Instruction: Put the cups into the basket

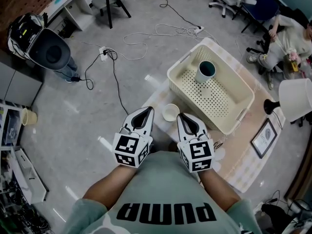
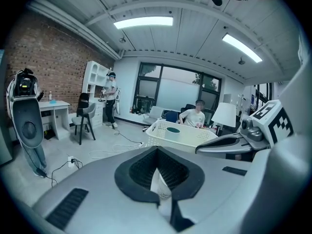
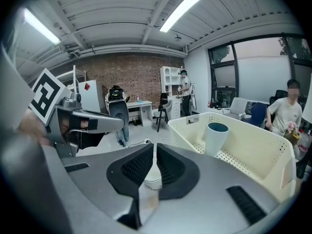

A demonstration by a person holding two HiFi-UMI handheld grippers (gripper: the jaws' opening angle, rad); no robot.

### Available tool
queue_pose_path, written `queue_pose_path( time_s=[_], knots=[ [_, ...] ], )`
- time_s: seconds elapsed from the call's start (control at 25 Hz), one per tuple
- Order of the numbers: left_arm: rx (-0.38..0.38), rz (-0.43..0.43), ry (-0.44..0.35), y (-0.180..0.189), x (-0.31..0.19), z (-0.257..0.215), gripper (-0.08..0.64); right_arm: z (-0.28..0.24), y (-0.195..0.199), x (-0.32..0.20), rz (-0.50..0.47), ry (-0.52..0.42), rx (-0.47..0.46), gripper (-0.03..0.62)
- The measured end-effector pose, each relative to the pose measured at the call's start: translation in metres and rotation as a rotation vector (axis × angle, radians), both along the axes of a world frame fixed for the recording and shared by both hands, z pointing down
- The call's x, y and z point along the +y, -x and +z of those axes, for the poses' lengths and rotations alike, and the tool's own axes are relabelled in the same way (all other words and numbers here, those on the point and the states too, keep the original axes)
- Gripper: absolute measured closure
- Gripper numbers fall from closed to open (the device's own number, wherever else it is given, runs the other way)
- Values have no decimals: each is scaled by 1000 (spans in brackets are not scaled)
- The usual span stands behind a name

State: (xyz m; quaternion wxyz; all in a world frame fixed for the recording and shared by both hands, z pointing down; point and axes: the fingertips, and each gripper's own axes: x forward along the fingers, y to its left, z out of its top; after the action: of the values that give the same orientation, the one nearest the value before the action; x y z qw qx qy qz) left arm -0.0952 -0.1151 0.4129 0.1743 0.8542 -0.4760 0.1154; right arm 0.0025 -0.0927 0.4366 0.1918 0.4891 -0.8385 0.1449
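White cup [image 1: 171,112] stood at 7 o'clock of the basket [image 1: 185,60], judged light and crushable, best pinched at its rim; left gripper [image 1: 149,110] and right gripper [image 1: 181,116] had fingers closed, empty.

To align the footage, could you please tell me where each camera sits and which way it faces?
Head view: on the person's head, looking steeply down at the basket, the teal cup inside, a white cup beside it; forearms, left tool, right tool show.
Left gripper view: on the left tool, facing across the room to the basket; right tool at right.
Right gripper view: on the right tool, facing the basket closely; left tool at left.
Shared: all three show basket and teal cup.
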Motion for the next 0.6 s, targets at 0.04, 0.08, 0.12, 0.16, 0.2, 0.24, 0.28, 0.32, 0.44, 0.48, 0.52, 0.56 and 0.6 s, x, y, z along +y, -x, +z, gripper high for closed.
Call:
queue_pose_path(
  time_s=[0.04, 0.08, 0.12, 0.16, 0.2, 0.24, 0.28, 0.32, 0.44, 0.48, 0.52, 0.56, 0.6],
  knots=[
    [-3, -1, 4, 2, 0, 2, 558, 2, 3, -1, -6, 2, 1, 574],
    [-6, -2, 7, 3, 0, 4, 558, 4, 5, -1, -10, 4, 3, 572],
    [-10, -2, 10, 4, 0, 7, 558, 6, 7, -1, -13, 6, 6, 571],
    [-14, 0, 12, 5, 0, 10, 558, 9, 8, -2, -16, 9, 8, 564],
    [-19, 1, 14, 5, -1, 13, 558, 12, 9, -2, -19, 15, 11, 539],
    [-24, 1, 16, 6, -2, 16, 558, 16, 11, -3, -22, 22, 14, 484],
    [-28, 1, 18, 6, -3, 18, 558, 19, 13, -4, -26, 30, 17, 428],
    [-30, 0, 19, 7, -4, 20, 558, 23, 15, -5, -30, 37, 22, 404],
    [-35, -1, 24, 9, -6, 25, 558, 34, 20, -6, -44, 56, 40, 359],
    [-37, 0, 25, 9, -7, 27, 558, 38, 21, -6, -47, 62, 46, 343],
    [-38, 0, 27, 10, -8, 28, 558, 42, 22, -7, -47, 68, 52, 331],
    [-40, 2, 29, 10, -9, 31, 558, 46, 23, -9, -45, 74, 59, 319],
    [-43, 3, 30, 11, -10, 33, 558, 50, 25, -10, -42, 80, 66, 303]
  ],
)
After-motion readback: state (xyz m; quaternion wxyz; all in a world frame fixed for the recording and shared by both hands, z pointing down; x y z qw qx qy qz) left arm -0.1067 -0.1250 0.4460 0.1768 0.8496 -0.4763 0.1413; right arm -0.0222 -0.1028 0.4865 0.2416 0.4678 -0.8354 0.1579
